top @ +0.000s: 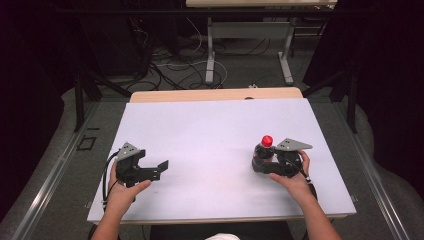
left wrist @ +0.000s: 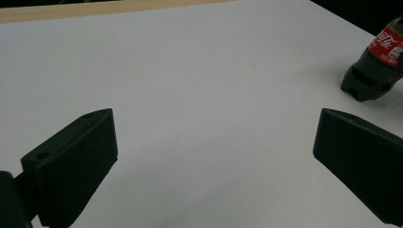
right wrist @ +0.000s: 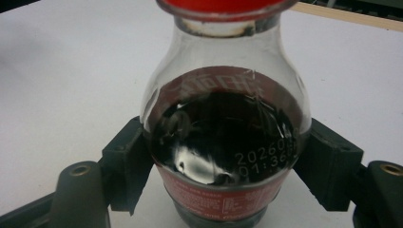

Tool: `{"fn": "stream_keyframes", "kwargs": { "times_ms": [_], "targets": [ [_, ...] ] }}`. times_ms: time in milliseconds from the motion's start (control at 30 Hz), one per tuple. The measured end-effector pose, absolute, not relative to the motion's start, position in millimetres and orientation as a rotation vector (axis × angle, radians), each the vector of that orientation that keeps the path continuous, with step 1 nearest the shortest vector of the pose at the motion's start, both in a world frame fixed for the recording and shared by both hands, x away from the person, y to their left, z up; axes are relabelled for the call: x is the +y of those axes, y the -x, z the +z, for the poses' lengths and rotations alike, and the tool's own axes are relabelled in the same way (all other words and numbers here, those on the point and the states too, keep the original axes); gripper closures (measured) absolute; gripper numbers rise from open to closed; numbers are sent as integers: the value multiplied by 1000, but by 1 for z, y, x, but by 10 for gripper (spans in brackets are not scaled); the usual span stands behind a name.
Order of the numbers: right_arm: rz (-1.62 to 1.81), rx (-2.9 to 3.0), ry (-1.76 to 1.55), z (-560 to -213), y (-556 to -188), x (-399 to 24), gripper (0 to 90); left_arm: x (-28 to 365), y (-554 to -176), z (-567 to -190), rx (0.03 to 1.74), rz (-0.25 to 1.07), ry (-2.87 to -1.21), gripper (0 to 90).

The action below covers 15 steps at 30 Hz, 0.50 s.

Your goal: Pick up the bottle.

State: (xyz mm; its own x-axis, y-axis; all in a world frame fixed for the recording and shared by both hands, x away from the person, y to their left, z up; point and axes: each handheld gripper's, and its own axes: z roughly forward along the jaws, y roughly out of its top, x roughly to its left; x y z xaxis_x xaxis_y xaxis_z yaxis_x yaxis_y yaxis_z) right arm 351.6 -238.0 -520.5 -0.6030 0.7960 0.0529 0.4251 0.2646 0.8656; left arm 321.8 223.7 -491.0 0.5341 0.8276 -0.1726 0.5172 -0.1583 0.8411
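High view: a small cola bottle (top: 263,154) w/ a red cap (top: 267,140) stands upright on the white table (top: 210,130), toward the right edge and nearer the front edge than the back. Right gripper (top: 265,167) is at the bottle, its jaws on either side of the lower body, w/ the right hand (top: 295,177) behind it. Right gripper view confirms it: both black pads press against the bottle (right wrist: 225,142) at about label height, one on each side, so that gripper is clamped on the bottle. Dark drink fills it to about the shoulder, cap on. Bottle's base looks to be down on the table, though I can't tell for sure whether it's a hair off it. Left gripper (top: 150,171) sits near the front-left corner in the left hand (top: 125,190), well apart from the bottle, jaws spread wide w/ nothing between them; left gripper view has the two pads far apart over bare table, w/ the bottle (left wrist: 378,66) off near the far right. Progress, as I read it: the reach and the grab are done, grip looks centred and square. Left to do is the actual handling, i.e. lift, carry or pass, or maybe opening the cap w/ the other gripper. Nothing on the table marks a place to put it, so where it goes can't be judged. Left side hasn't got a job yet.
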Motion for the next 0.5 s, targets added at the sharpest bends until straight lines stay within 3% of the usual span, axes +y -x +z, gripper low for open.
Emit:
{"fn": "stream_keyframes", "kwargs": {
  "times_ms": [500],
  "targets": [
    [1235, 2134, -1058, -518, -348, -233, 299, 223, -322, -491, 1111, 413, -1832, 11]
  ]
}}
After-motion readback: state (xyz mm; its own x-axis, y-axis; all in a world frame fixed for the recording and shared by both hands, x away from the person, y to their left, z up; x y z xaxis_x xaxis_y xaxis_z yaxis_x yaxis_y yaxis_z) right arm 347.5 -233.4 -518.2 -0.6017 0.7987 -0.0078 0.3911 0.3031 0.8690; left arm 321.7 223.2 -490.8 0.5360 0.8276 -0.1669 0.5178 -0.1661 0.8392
